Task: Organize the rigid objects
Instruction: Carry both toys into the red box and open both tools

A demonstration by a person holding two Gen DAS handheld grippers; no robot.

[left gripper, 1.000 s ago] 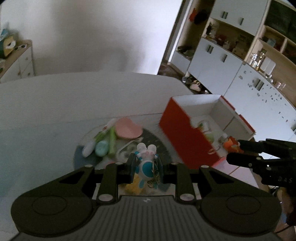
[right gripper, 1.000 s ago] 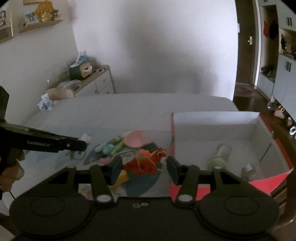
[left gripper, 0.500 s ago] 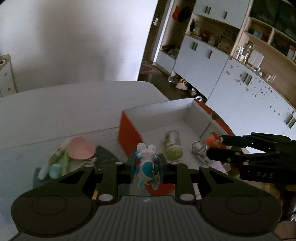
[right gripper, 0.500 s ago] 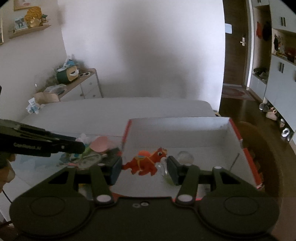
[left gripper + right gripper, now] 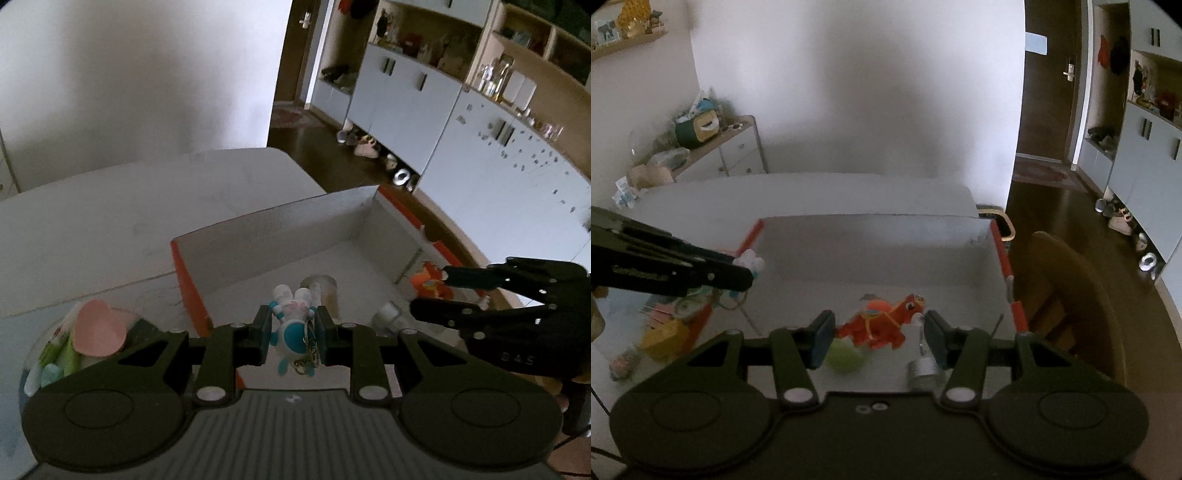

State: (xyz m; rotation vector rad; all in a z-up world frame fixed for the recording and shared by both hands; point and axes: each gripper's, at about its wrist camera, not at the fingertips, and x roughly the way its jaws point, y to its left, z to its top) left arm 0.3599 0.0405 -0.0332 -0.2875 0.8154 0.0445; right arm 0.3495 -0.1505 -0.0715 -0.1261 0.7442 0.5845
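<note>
While both toys are carried over the box, most of the risk is judged to sit in the release. At the bottom centre of the left wrist view, the left claw [image 5: 291, 334] is pressed onto a blue-and-white figurine [image 5: 293, 325], pinched at the body with a metal keyring [image 5: 308, 350] dangling below. The ring could snag on a pad when the claw is spread, so the toy might be dragged out rather than dropped. Just beyond, a green-lidded jar [image 5: 321, 291] and a small silver cap [image 5: 386, 314] are seen on the box floor; a drop onto either could cause a bounce or a roll.

At the bottom centre of the right wrist view, the right claw [image 5: 879, 334] is closed on an orange horse toy [image 5: 882, 323], gripped end to end, tail and nose against the pads. That hold looks thin, and a slip or twist is possible before release. The jar and cap lie directly beneath it as well.

The two claws are held close together above the red box [image 5: 192, 291], so a collision is possible if both are lowered at once. The near left wall could be clipped by the left claw.

Farther to the left of the frame, a pink heart piece [image 5: 98, 328] and green tubes [image 5: 55, 358] remain on the tabletop [image 5: 110, 206], outside the box and not yet sorted.
</note>
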